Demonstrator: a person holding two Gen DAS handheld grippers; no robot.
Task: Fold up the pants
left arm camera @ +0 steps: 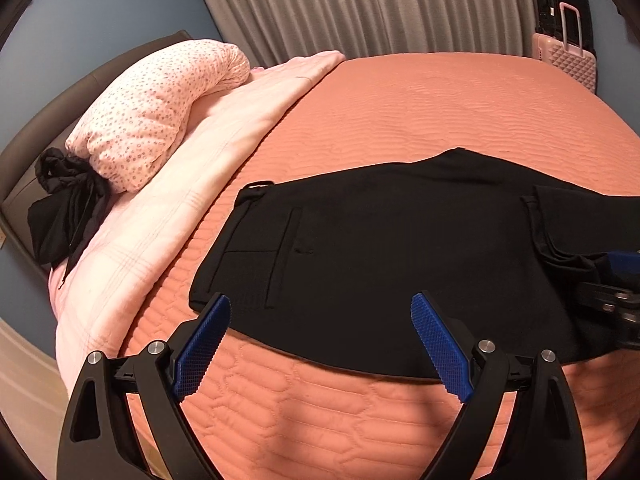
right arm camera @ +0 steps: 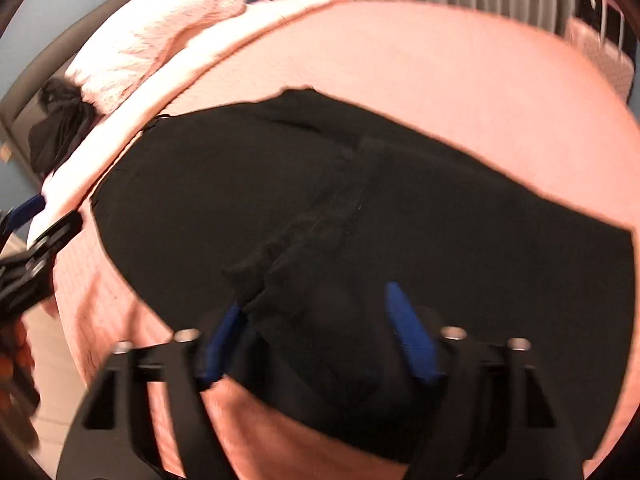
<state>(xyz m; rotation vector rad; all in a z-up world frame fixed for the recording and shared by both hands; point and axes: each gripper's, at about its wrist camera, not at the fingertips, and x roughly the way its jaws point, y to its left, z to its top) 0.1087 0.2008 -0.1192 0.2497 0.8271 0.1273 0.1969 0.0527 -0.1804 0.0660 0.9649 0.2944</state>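
lying flat, black pants (left arm camera: 380, 248) spread across salmon quilt (left arm camera: 460, 112).

Both grippers (left arm camera: 320, 344) (right arm camera: 316, 332) spread wide

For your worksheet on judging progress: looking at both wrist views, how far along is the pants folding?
Done: the black pants lie spread flat on the orange bed, and a layer already seems doubled over at the right. In hand: the right gripper is open around a bunched fold of cloth; the left gripper hovers open at the near edge, holding nothing. Left: further folds to reach a compact stack.
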